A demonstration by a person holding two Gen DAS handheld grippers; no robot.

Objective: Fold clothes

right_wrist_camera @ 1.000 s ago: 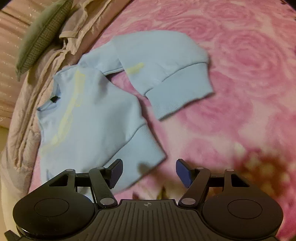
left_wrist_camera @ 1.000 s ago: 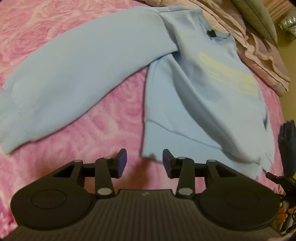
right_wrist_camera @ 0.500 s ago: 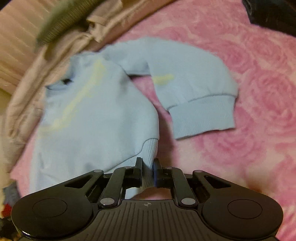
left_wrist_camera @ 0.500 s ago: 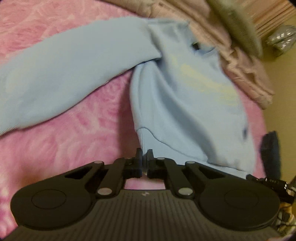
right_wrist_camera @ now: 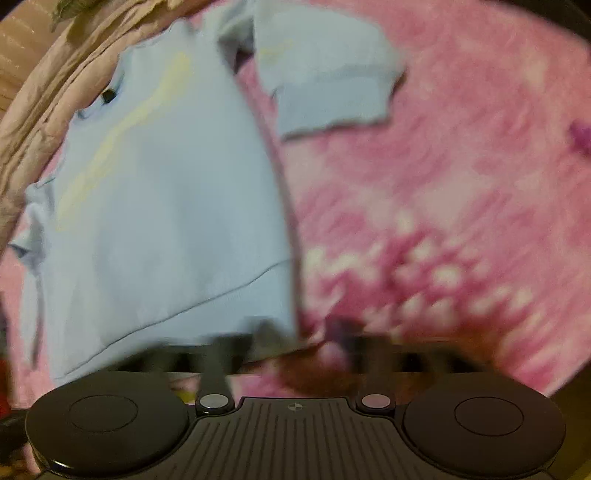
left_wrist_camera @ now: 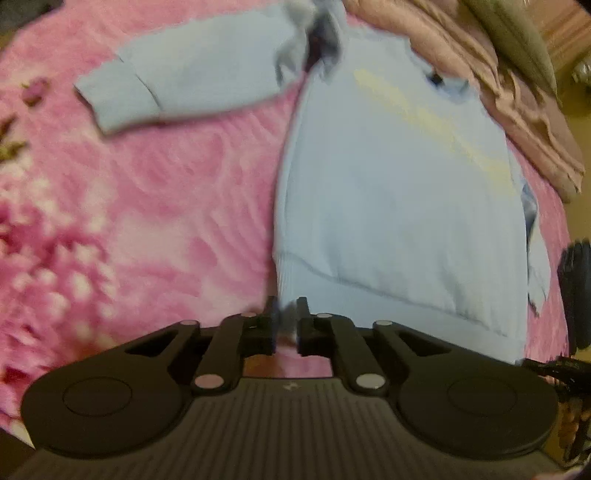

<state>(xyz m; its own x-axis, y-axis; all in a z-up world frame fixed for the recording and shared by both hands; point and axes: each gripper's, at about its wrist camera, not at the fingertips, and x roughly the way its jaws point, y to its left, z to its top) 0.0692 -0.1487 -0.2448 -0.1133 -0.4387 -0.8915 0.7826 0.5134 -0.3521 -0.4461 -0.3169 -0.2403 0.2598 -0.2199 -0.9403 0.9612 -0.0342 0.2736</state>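
Note:
A light blue sweatshirt (left_wrist_camera: pixel 399 192) with a pale yellow print lies face up on a pink rose-patterned blanket (left_wrist_camera: pixel 147 206). Its body is pulled out flat and long. My left gripper (left_wrist_camera: pixel 287 325) is shut on the left corner of the ribbed hem. One sleeve with its cuff (left_wrist_camera: pixel 122 99) lies out to the left. In the right wrist view the sweatshirt (right_wrist_camera: pixel 162 206) fills the left half. My right gripper (right_wrist_camera: pixel 299 339) is motion-blurred at the right hem corner, its fingers spread apart. The other sleeve cuff (right_wrist_camera: pixel 332 107) lies beyond.
A folded dusty-pink quilt (left_wrist_camera: pixel 517 92) and a grey-green pillow (left_wrist_camera: pixel 513 33) lie past the collar. A dark object (left_wrist_camera: pixel 576 291) sits at the right edge. The quilt also shows in the right wrist view (right_wrist_camera: pixel 48 74).
Both grippers pulled the hem toward me, stretching the sweatshirt body flat. The right gripper, shut on the hem half a second ago, has opened; the left stays shut.

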